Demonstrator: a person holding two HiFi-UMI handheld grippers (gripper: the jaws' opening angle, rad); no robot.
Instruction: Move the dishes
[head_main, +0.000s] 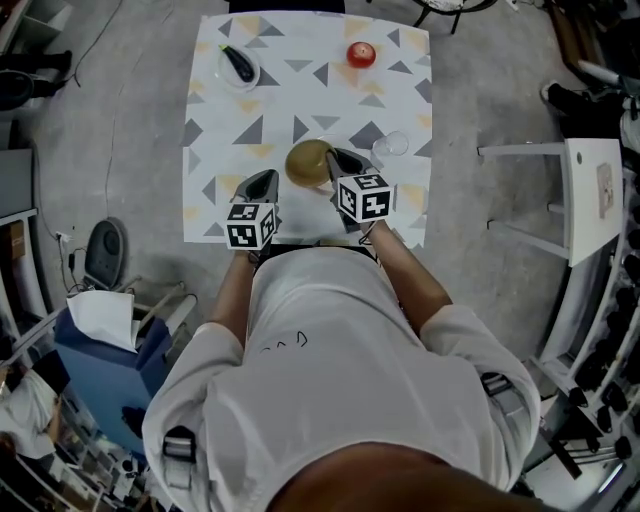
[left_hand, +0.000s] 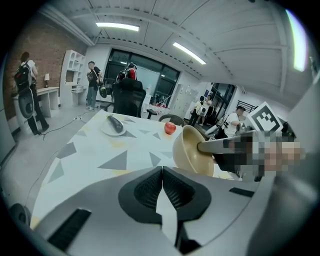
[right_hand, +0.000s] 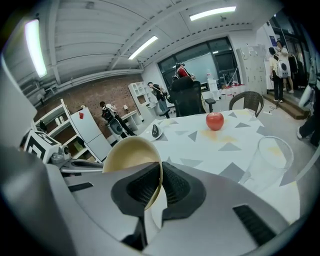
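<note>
Near edge of tabletop: left claw pressed together, empty | right claw pinching the rim of the tan bowl (tilted), which sits between the claws | glass just right | open patterned cloth mid-table | far edge: plate left, apple right

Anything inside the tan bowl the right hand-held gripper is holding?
The bowl looks empty wherever its inside shows. The right hand-held gripper, shut on its rim, covers the lower part of the inside, so that part cannot be checked.
</note>
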